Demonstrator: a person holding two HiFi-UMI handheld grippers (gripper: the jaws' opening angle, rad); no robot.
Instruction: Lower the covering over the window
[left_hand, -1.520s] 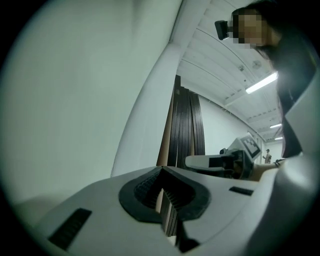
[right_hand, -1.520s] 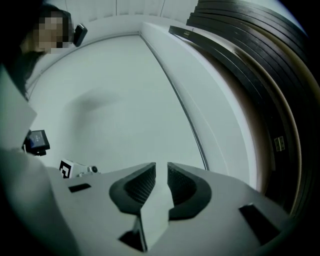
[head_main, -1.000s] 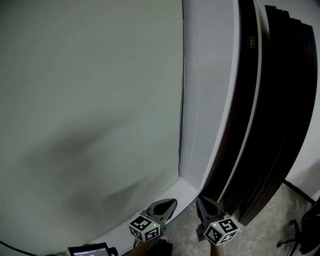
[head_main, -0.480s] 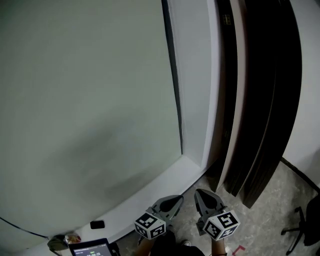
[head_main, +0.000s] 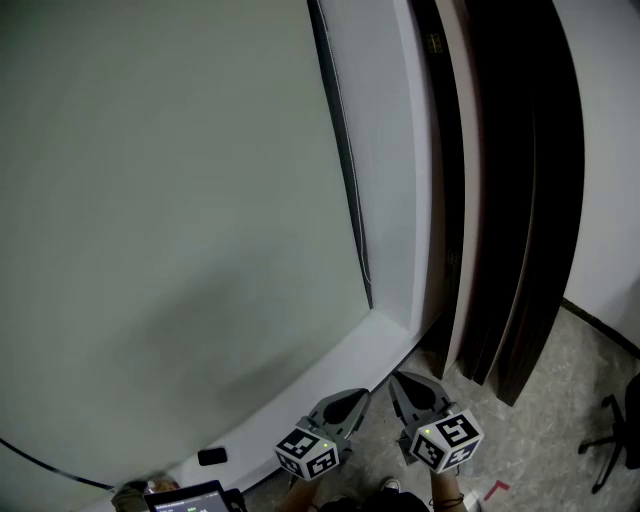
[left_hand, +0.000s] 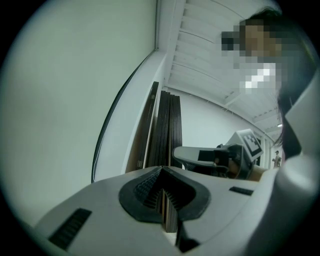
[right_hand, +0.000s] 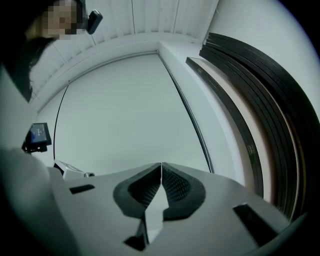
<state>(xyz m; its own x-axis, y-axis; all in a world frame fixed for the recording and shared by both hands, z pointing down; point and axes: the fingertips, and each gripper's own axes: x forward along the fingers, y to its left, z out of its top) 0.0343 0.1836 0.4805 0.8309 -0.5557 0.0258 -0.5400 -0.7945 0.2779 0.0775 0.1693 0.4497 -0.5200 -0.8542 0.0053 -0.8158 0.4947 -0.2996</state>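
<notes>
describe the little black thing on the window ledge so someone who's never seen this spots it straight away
Start from the big pale covering filling the window and drop to the white ledge along its foot. Toward the ledge's lower-left end lies the little black thing: a flat dark oblong on bare white, much smaller than the lit screen just below it.

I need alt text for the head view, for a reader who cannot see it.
A pale window covering fills most of the picture, with dark panels standing at its right. Below, the left gripper and right gripper have empty, shut jaws.
</notes>
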